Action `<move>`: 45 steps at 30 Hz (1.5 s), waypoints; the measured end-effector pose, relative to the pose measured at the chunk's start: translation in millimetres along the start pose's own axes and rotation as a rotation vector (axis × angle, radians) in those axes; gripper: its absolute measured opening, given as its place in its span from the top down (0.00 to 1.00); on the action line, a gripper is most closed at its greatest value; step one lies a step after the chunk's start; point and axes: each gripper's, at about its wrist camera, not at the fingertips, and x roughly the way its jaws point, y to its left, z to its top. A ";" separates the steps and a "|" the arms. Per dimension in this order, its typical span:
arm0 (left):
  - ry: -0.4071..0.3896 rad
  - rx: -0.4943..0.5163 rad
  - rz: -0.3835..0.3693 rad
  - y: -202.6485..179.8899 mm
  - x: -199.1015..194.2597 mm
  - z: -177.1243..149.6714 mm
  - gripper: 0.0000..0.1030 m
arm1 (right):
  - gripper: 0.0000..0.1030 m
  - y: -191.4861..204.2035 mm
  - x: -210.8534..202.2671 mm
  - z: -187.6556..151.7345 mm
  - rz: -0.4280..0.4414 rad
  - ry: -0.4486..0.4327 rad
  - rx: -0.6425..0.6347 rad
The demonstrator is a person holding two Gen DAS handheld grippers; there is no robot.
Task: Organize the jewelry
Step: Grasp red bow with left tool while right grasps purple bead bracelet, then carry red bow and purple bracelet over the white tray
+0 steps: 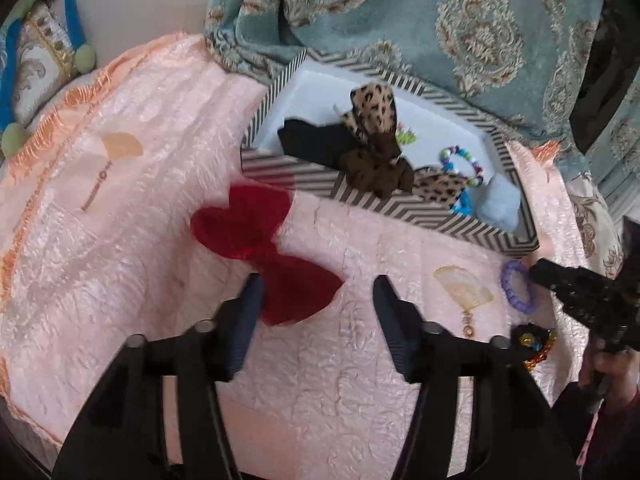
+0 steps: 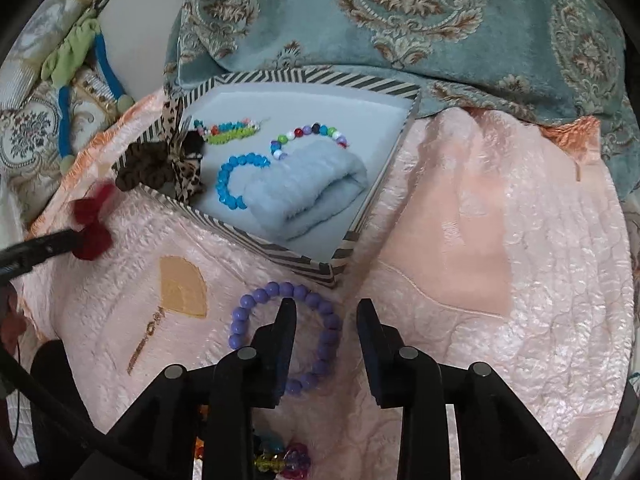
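Pink quilted bedspread (image 2: 500, 208) beneath striped box (image 2: 304, 80), teal brocade blanket (image 2: 440, 20) behind.

Only small gold lettering beside the fan motifs (image 2: 182, 286) on the pink bedspread (image 2: 500, 320), too blurred and tiny to read.

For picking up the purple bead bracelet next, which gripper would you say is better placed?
Right. The right gripper hangs open over the purple bracelet, one finger inside its ring; the left gripper is by the red bow.
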 end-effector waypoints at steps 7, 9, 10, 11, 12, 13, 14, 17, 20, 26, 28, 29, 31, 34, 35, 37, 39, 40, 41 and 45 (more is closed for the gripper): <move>0.055 0.093 0.069 -1.6 29.5 6.0 0.37 | 0.71 9.0 15.2 -0.5 -0.023 0.005 -0.084; 0.086 0.075 0.082 5.8 43.4 4.2 0.37 | 0.78 11.8 16.1 -0.3 -0.040 0.000 -0.106; 0.095 0.051 0.076 10.8 48.9 3.3 0.37 | 0.87 12.9 16.4 0.3 -0.040 0.002 -0.111; 0.091 0.031 0.069 13.8 51.3 3.0 0.39 | 0.88 13.1 16.3 0.9 -0.033 0.005 -0.107; 0.070 0.015 0.066 16.2 50.8 3.7 0.47 | 0.89 13.9 15.3 1.1 -0.024 0.002 -0.103; 0.057 0.002 0.080 18.1 49.7 4.6 0.55 | 0.92 14.7 13.7 1.3 -0.017 -0.005 -0.100; 0.058 -0.005 0.084 19.1 49.0 5.5 0.70 | 0.92 15.8 10.7 1.5 -0.008 -0.013 -0.095; 0.063 -0.063 0.041 27.3 43.1 8.9 0.86 | 0.92 20.1 -2.0 2.6 0.022 -0.036 -0.086; 0.040 -0.053 0.049 25.6 32.0 6.4 0.89 | 0.92 25.6 -18.8 4.8 0.039 -0.067 -0.087; -0.014 -0.027 0.041 13.3 0.6 3.8 0.89 | 0.92 28.5 -50.7 17.1 0.062 -0.127 -0.072; -0.042 -0.007 0.037 6.3 -11.6 7.7 0.89 | 0.92 28.5 -56.2 20.6 0.055 -0.138 -0.072; -0.053 -0.001 0.034 3.9 -16.2 9.8 0.89 | 0.92 28.0 -56.1 21.7 0.062 -0.126 -0.072; -0.068 0.009 0.030 -1.9 -21.9 14.1 0.89 | 0.92 26.4 -53.8 20.2 0.062 -0.112 -0.067; -0.083 0.030 0.037 -9.3 -27.4 14.6 0.89 | 0.92 23.4 -54.1 17.2 0.055 -0.110 -0.056; -0.084 0.031 0.036 -10.5 -29.2 13.9 0.89 | 0.92 22.3 -55.3 18.4 0.065 -0.114 -0.050; -0.080 0.035 0.026 -14.7 -28.6 15.6 0.89 | 0.92 22.1 -59.0 22.5 0.075 -0.122 -0.050; -0.083 0.046 0.021 -21.2 -28.2 19.1 0.89 | 0.92 22.2 -63.8 30.0 0.078 -0.136 -0.050; -0.085 0.054 0.019 -25.2 -27.9 21.8 0.89 | 0.92 21.9 -65.7 34.3 0.084 -0.143 -0.048; -0.087 0.059 0.016 -28.6 -27.7 24.2 0.89 | 0.92 21.8 -68.0 38.8 0.087 -0.153 -0.046; -0.093 0.087 0.007 -47.9 -21.7 41.8 0.89 | 0.92 17.6 -66.1 63.6 0.076 -0.174 -0.029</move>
